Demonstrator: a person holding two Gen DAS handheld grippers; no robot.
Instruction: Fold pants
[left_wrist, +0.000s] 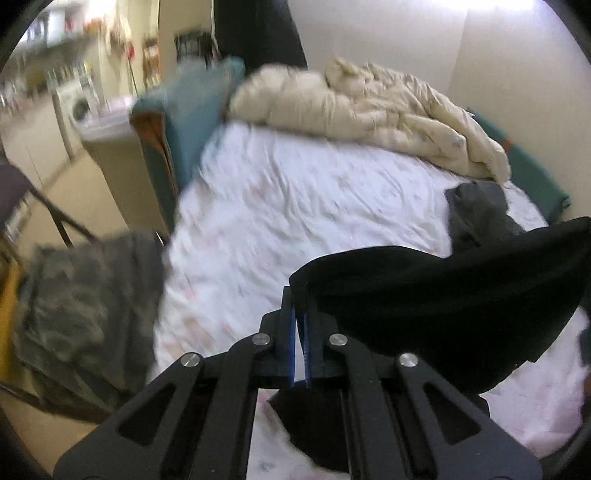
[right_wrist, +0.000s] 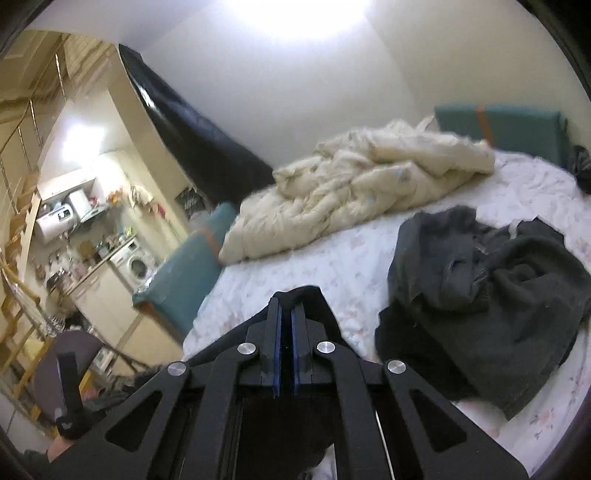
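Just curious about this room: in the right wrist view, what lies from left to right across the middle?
Washing machine → teal cushion → cream duvet → dark grey clothes pile.

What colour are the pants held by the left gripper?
Black pants, clearest in the left wrist view.

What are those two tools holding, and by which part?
Both grip the black pants: the left tool pinches a fabric edge, and the right tool another edge. Which part of the pants cannot be told.
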